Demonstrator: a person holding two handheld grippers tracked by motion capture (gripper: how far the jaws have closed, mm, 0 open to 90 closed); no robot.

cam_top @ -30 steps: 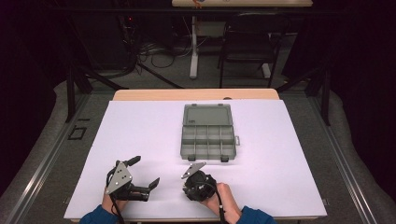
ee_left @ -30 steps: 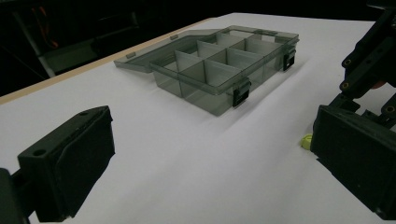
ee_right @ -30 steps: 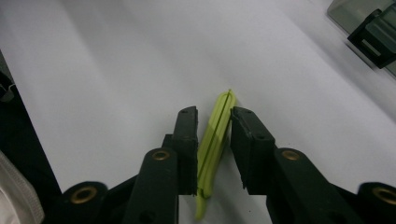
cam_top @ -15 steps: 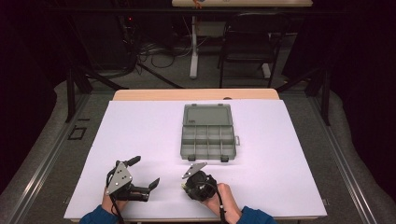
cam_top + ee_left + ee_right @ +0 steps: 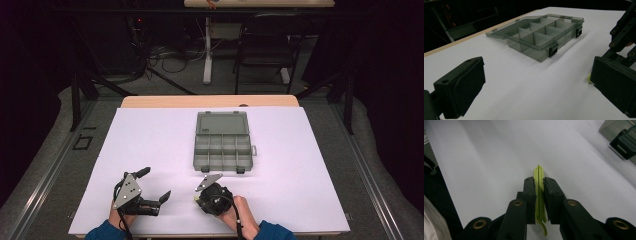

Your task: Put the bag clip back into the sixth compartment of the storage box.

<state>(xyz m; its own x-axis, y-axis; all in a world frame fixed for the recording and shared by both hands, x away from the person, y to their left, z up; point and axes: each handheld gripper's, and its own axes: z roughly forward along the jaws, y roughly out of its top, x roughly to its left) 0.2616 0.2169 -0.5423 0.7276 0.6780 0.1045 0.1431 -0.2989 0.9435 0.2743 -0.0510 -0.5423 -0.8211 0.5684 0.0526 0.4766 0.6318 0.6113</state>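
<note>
So, 1 clear grey plastic box (image 5: 223, 148) sits on the white table (image 5: 150, 130), a bit toward the far edge and right of the middle, lid flipped open and lying flat behind it. From the high view I count 8 compartments, 2 rows of 4, and they all look empty. 2 black latches hang off its near side, and in the left gripper view (image 5: 541, 37) the dividers are plain to see.

2 grippers, both near the table's front edge. The left gripper (image 5: 152, 185) has its jaws spread wide with nothing in them; in its own view (image 5: 534, 85) the 2 black pads sit well apart with bare table between. The right gripper (image 5: 199, 197) is just beside it, a little closer to the box, and its jaws are clenched on 1 thin yellow-green strip (image 5: 539, 185), which stands on edge between the pads and pokes out past the tips. A tiny bit of that strip (image 5: 589, 78) peeks out in the left gripper view too.

Table is white with a wood strip along the far edge. Room behind is dark: 1 chair (image 5: 265, 45), tangled cables (image 5: 160, 55) on the floor, and a second table's leg (image 5: 207, 50).
</note>
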